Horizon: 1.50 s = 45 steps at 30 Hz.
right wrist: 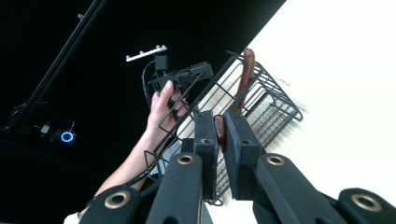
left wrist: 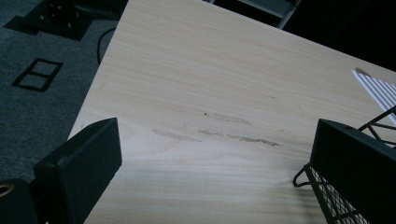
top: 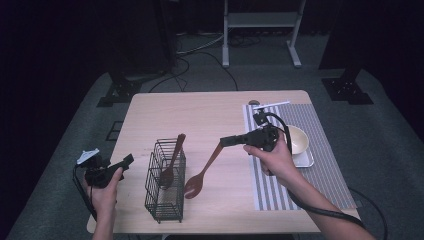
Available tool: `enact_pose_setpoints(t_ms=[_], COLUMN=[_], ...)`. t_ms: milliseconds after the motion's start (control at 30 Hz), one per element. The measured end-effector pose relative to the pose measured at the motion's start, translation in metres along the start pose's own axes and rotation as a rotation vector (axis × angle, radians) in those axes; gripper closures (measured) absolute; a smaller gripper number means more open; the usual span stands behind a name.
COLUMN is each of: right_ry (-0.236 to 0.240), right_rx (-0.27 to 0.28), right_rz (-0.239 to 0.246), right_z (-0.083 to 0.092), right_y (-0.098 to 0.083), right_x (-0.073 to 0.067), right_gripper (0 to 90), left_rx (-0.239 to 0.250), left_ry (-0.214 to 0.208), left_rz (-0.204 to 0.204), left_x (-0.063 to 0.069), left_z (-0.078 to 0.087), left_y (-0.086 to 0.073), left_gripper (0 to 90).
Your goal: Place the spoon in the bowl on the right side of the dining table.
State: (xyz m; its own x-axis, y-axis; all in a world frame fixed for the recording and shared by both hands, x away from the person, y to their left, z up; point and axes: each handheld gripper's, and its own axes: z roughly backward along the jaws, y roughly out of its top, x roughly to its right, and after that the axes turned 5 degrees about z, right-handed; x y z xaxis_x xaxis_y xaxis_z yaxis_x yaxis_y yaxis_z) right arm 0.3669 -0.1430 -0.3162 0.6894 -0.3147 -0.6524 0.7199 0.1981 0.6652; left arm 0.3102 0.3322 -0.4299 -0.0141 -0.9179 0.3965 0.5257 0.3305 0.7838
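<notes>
Wooden spoon [top: 202, 172] hangs in the air, just right of the black wire basket [top: 164, 197]. The right tongs [top: 223, 141] are squeezed tight on the tip of its handle, and its bowl end points down near the table [top: 210, 107]. Another spoon [top: 171, 162] already stands in the basket. The left tongs [top: 126, 161] are wide open and hold nothing, near the table's left edge. The spoon could swing or slip out, because only its thin end is pinched. It could also bump the basket's rim and tip it, since nothing holds the basket.
</notes>
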Motion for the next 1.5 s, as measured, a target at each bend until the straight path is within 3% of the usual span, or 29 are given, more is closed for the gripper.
enact_pose_setpoints(t_ms=[800, 1500], right_ry=[-0.054, -0.072], right_rx=[-0.015, -0.009], right_rz=[-0.060, -0.101], right_z=[0.026, 0.039], right_y=[-0.014, -0.025], right_x=[0.035, 0.054], right_gripper=[83.3, 83.3], left_rx=[-0.002, -0.004], left_ry=[0.004, 0.007], left_rz=[-0.004, -0.006], left_x=[-0.001, -0.002], left_z=[0.000, -0.001], left_y=[0.000, -0.001], left_gripper=[1.2, 1.2])
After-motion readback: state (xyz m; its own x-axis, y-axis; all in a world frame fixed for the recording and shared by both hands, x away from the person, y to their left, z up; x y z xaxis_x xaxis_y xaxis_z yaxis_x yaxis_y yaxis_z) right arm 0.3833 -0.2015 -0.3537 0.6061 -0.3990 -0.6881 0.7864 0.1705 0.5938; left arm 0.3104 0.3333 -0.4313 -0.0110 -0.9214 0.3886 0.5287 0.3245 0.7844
